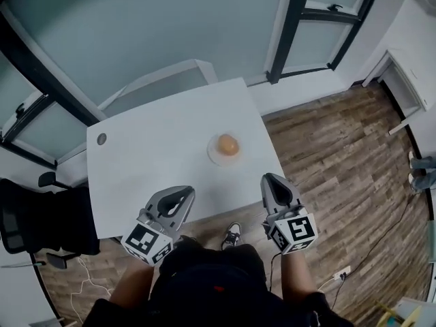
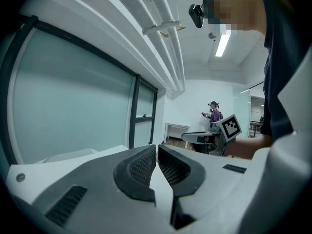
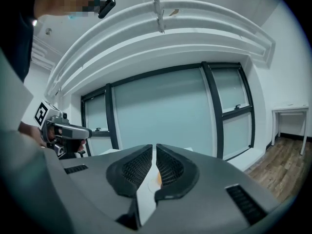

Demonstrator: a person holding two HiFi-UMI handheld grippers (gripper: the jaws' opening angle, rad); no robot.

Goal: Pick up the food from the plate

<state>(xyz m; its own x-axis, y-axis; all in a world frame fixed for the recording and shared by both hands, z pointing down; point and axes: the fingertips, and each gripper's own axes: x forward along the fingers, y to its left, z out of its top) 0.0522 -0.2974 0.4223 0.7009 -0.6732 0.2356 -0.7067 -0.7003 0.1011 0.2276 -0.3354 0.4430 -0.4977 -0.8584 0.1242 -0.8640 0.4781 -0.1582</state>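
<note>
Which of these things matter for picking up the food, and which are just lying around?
For the job:
orange food
white plate
table
left gripper
right gripper

Just around:
black chair
grey disc in the tabletop
side desk

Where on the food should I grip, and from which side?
Grip the food across its widest middle. It is a round orange lump sitting alone on the plate, so no side looks blocked. Probably come in low from the near side with the right gripper, which already points at it. Its jaws are shut and must open first.
</note>
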